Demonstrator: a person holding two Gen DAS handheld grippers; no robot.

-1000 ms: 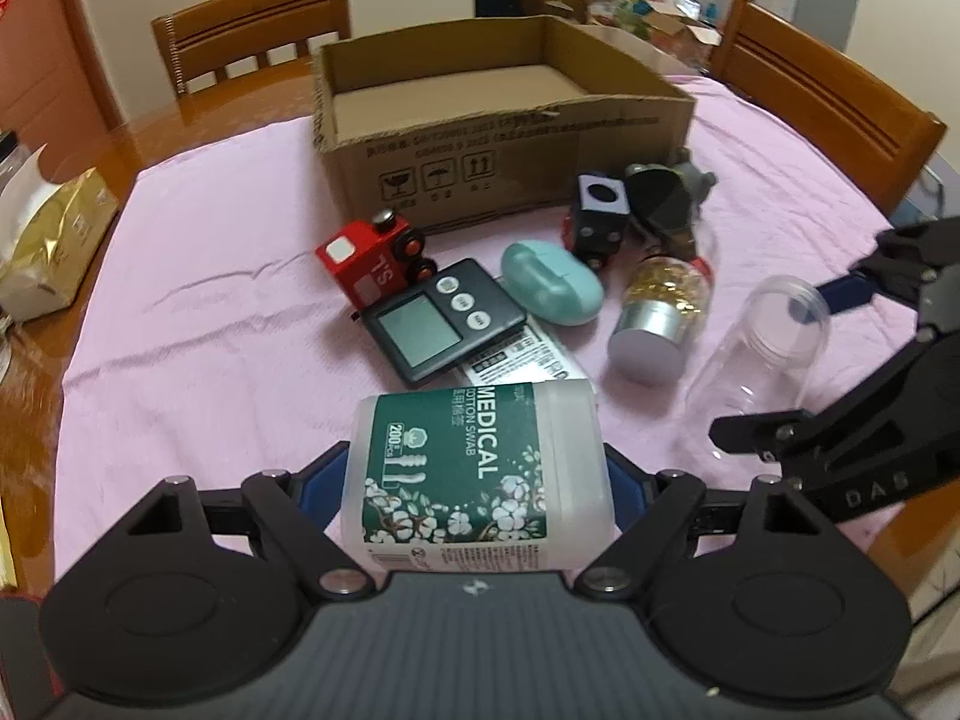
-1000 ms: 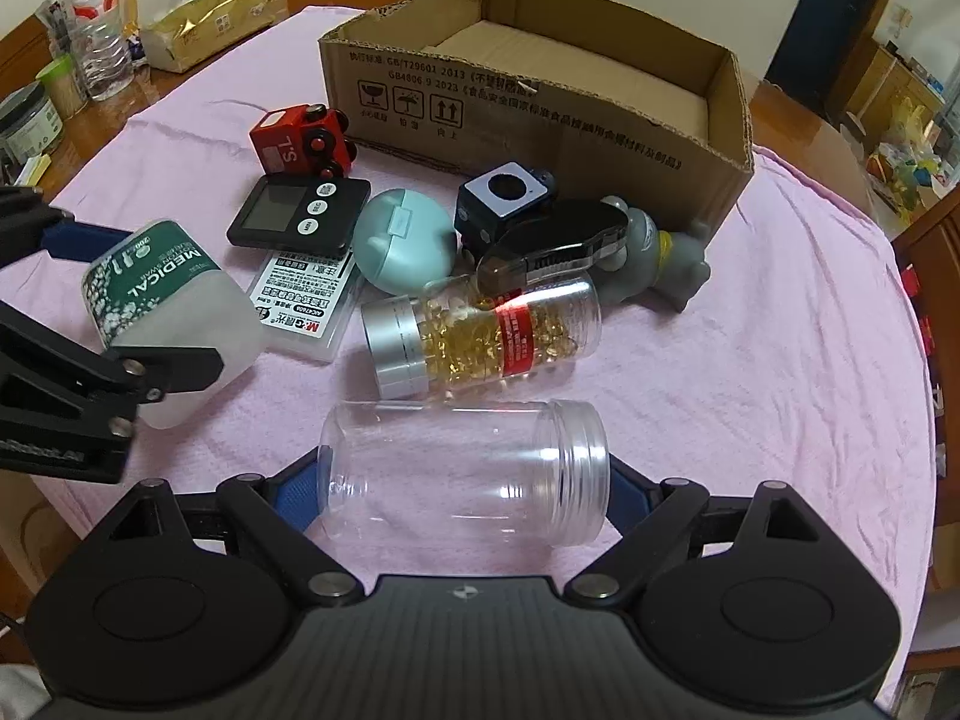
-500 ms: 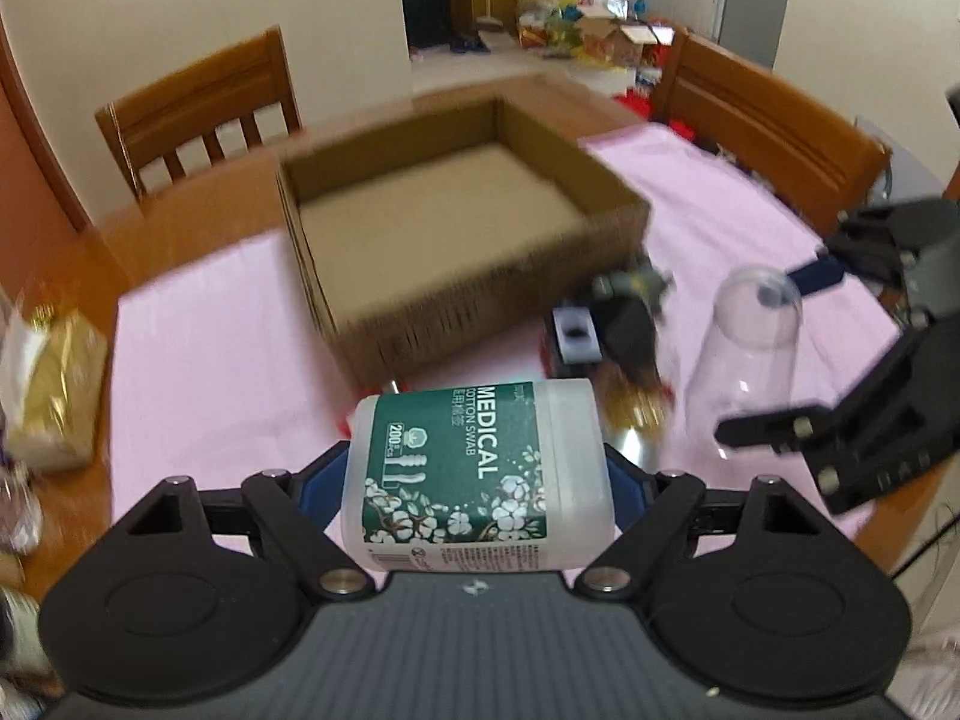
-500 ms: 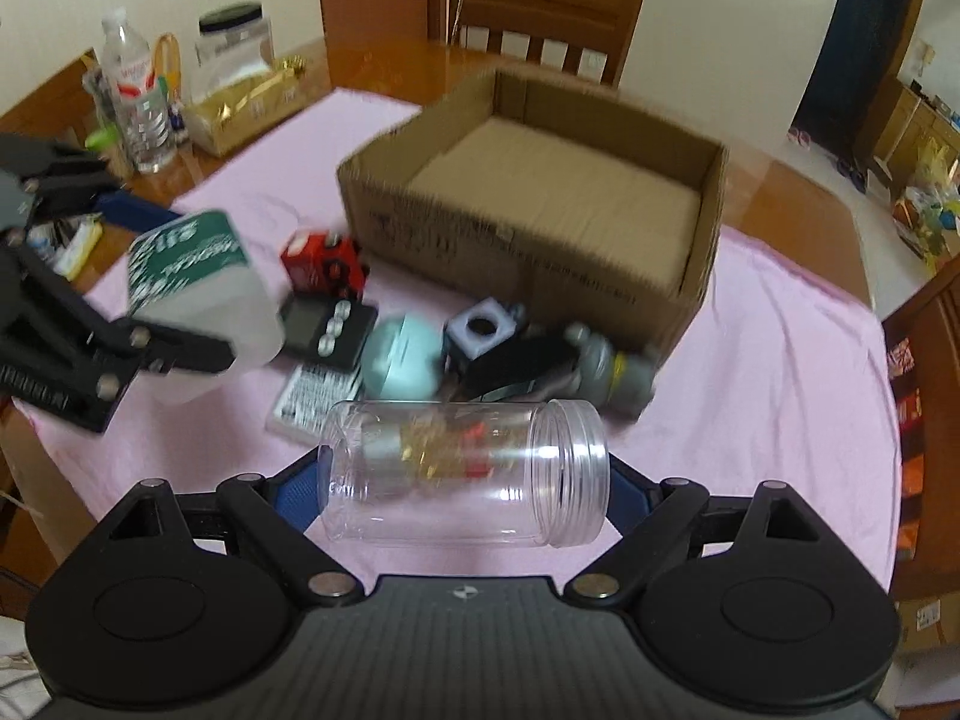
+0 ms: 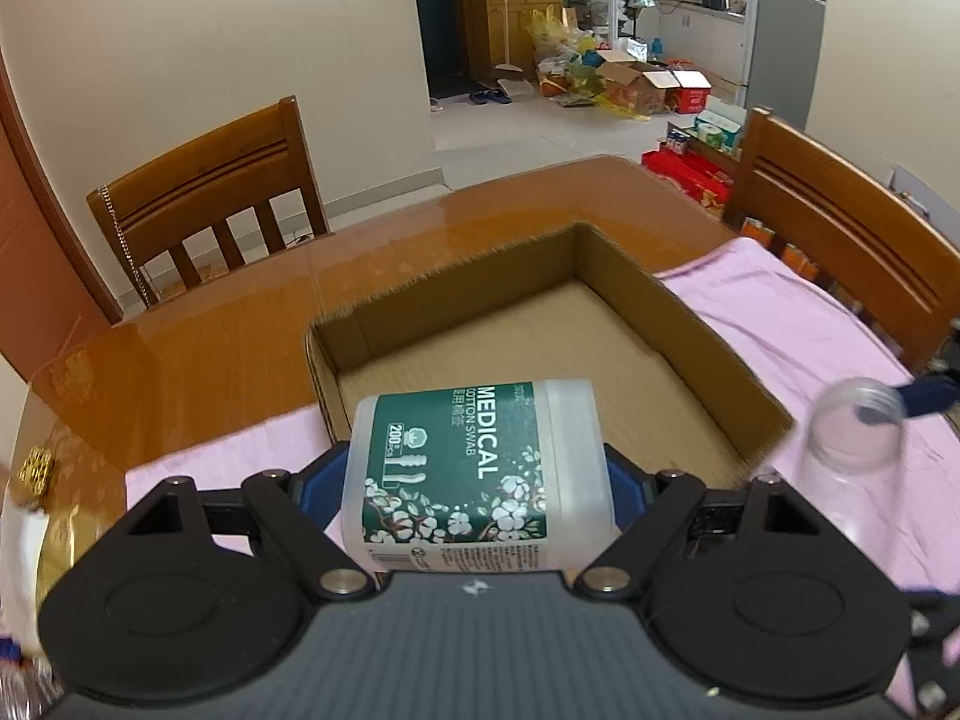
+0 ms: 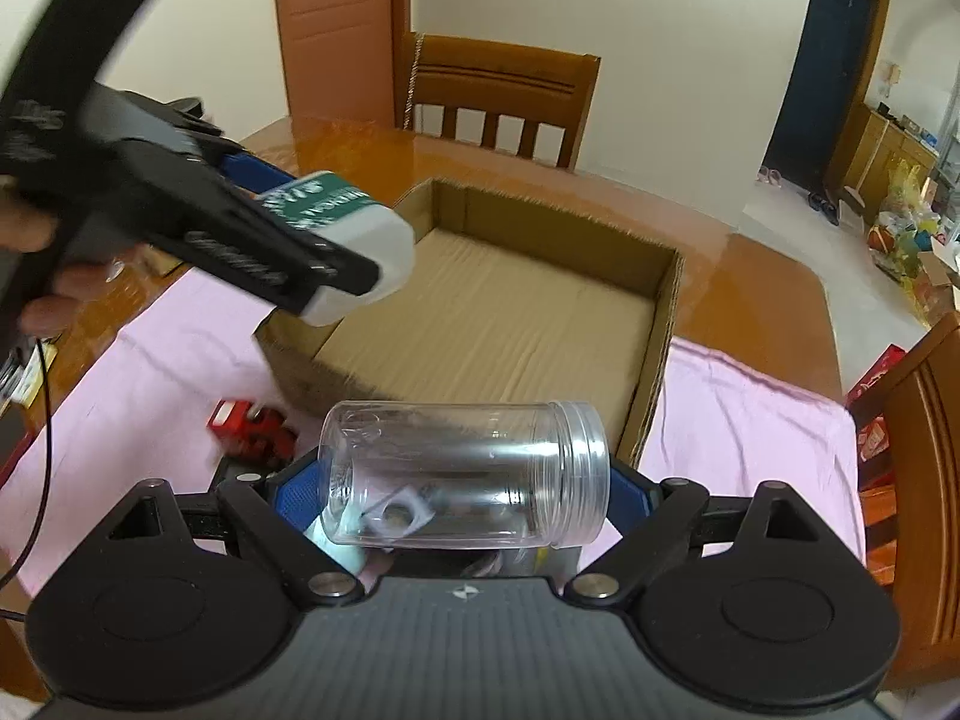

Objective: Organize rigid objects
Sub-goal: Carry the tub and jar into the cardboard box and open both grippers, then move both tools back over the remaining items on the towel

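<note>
My left gripper (image 5: 474, 480) is shut on a white cotton swab box with a green label (image 5: 474, 474), held in the air over the near left edge of the open cardboard box (image 5: 690, 312). The swab box also shows in the right wrist view (image 6: 354, 240), above the cardboard box's left corner. My right gripper (image 6: 462, 480) is shut on a clear plastic jar (image 6: 462, 474) lying sideways, held above the near wall of the cardboard box (image 6: 660, 360). The jar shows at the right of the left wrist view (image 5: 852, 450). The cardboard box's floor is bare.
A red toy truck (image 6: 252, 429) and other small items lie on the pink cloth (image 6: 750, 432) below the jar, partly hidden. Wooden chairs (image 5: 210, 204) stand around the table. A gold packet (image 5: 36, 468) lies at the table's left edge.
Both grippers have risen from the cloth and moved forward toward the cardboard box, each still holding its object. The loose items have dropped out of the left wrist view.
</note>
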